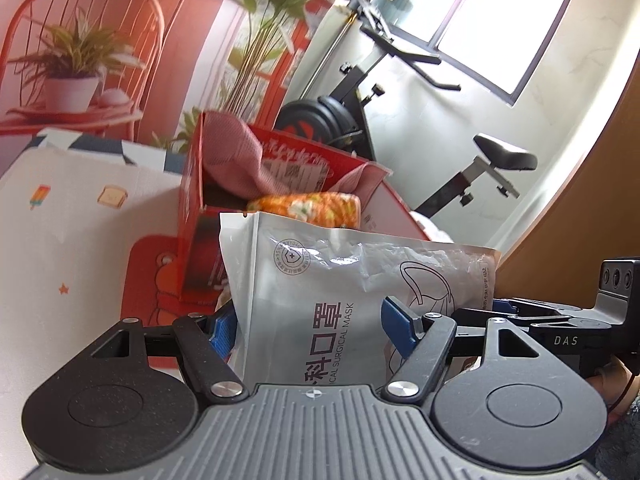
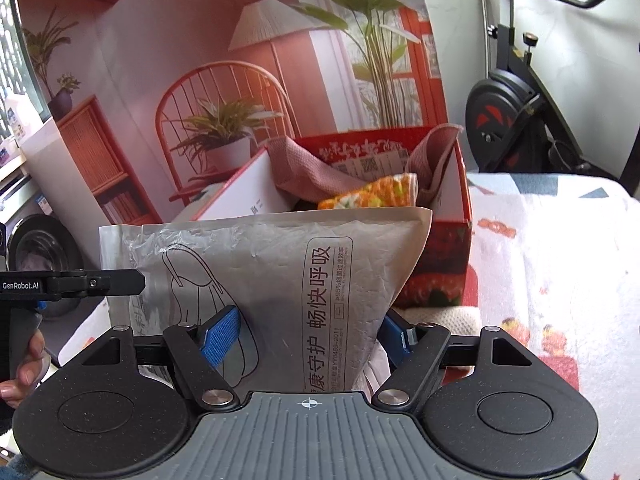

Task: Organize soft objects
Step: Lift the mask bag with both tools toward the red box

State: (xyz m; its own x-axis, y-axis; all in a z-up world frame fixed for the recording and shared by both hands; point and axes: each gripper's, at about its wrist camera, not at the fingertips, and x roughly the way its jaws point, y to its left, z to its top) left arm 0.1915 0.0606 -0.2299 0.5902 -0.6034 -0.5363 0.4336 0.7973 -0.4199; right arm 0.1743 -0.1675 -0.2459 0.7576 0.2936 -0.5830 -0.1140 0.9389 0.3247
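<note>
Mask pack (image 1: 320,280) held upright between both your grippers, just short of the red box (image 1: 192,200) it looks bound for. Your left gripper (image 1: 308,328) has its blue pads (image 1: 396,330) set wide, either side of the pack's lower half, and the pack looks pressed between them, so you appear to grip it rather than cradle it. Your right gripper (image 2: 308,330) does the same from the opposite face, one pad (image 2: 220,332) flat against the printed mask outline, the other half hidden behind the pack's edge. Two grips suit a limp, crinkled pouch: held at one point it would likely fold and catch on the box flaps. The box stands open on the patterned mat (image 1: 80,220), with a pink cloth (image 1: 236,160) draped over its rim and an orange floral roll (image 1: 308,206) already inside, so soft things seem to be gathered there. Room left beside the roll cannot be judged from here. An exercise bike (image 1: 400,120) stands behind, well apart.
</note>
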